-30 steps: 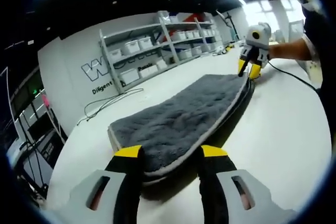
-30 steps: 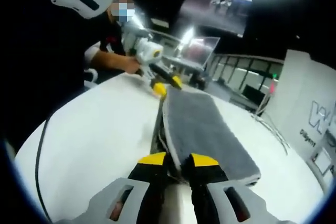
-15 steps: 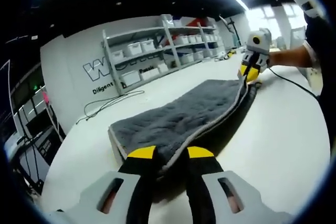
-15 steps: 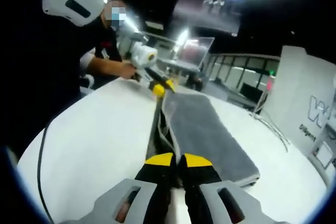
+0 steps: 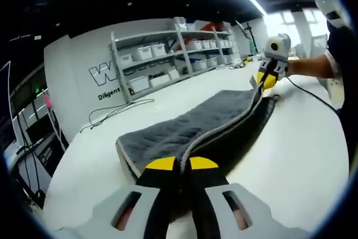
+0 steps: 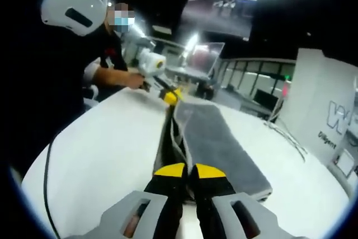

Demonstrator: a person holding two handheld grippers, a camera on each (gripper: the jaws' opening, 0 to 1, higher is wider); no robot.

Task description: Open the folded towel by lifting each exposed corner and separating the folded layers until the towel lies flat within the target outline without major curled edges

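A grey folded towel [image 5: 184, 124] lies lengthwise on the white table [image 5: 296, 155]. In the left gripper view my left gripper [image 5: 182, 165] is shut on the near corner of the towel's top layer, its yellow tips pressed together. That layer's pale-trimmed edge is raised off the dark layer beneath. At the far corner my right gripper [image 5: 266, 78] holds the same edge. In the right gripper view my right gripper [image 6: 190, 170] is shut on the towel [image 6: 218, 138] at its near corner. Far along the edge the left gripper [image 6: 170, 96] pinches it, held by a person's hand.
Metal shelves with white bins [image 5: 168, 54] stand by a lettered wall beyond the table. Cables [image 5: 117, 110] lie on the surface near the shelves. A black cable [image 6: 47, 177] runs over the table beside the person, who wears a white headset [image 6: 72, 4].
My left jaws have gone from open around the towel's edge to shut on it. The top layer's edge has risen off the lower layer at both ends.
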